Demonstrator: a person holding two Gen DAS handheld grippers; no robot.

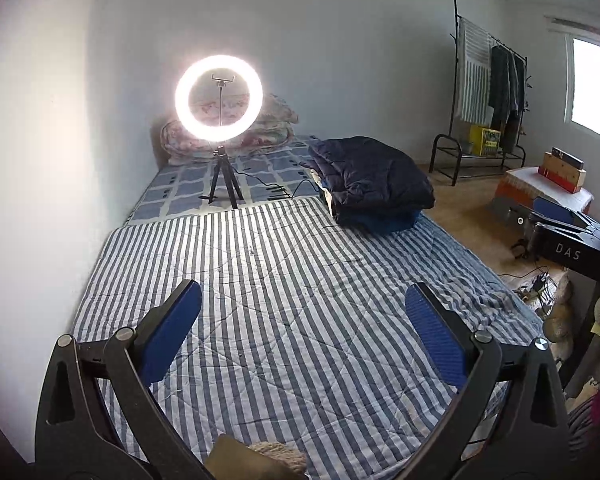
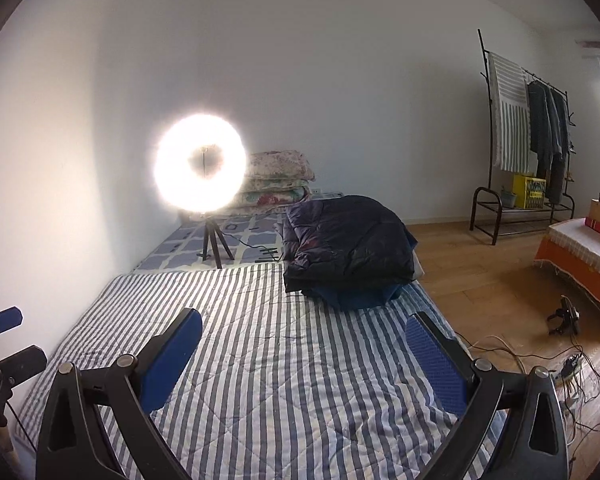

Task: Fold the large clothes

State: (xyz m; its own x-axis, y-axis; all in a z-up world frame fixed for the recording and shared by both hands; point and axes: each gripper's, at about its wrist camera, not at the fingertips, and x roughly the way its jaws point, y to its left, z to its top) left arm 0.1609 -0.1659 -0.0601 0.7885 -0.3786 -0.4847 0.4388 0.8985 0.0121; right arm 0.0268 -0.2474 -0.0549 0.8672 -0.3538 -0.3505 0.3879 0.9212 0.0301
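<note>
Over the striped quilt (image 1: 300,300) I am holding both tools clear of the fabric. Left gripper (image 1: 302,304) is hovering with its blue pads spread wide and nothing between them; right gripper (image 2: 304,334) is doing the same, jaws apart, empty.

Dark padded garment (image 2: 348,240) is lying in a bunched heap at the far right edge of the bed, on top of a blue folded item (image 2: 360,296) whose kind I cannot tell. It is sitting well apart from both tools.

Ring light (image 1: 219,98) on its tripod is standing beyond the quilt, glaring into both views.

Judgement: I am reading this as the very start. No grasp is being made, the garment is not spread or squared, and fetching, laying flat and folding are all remaining.
</note>
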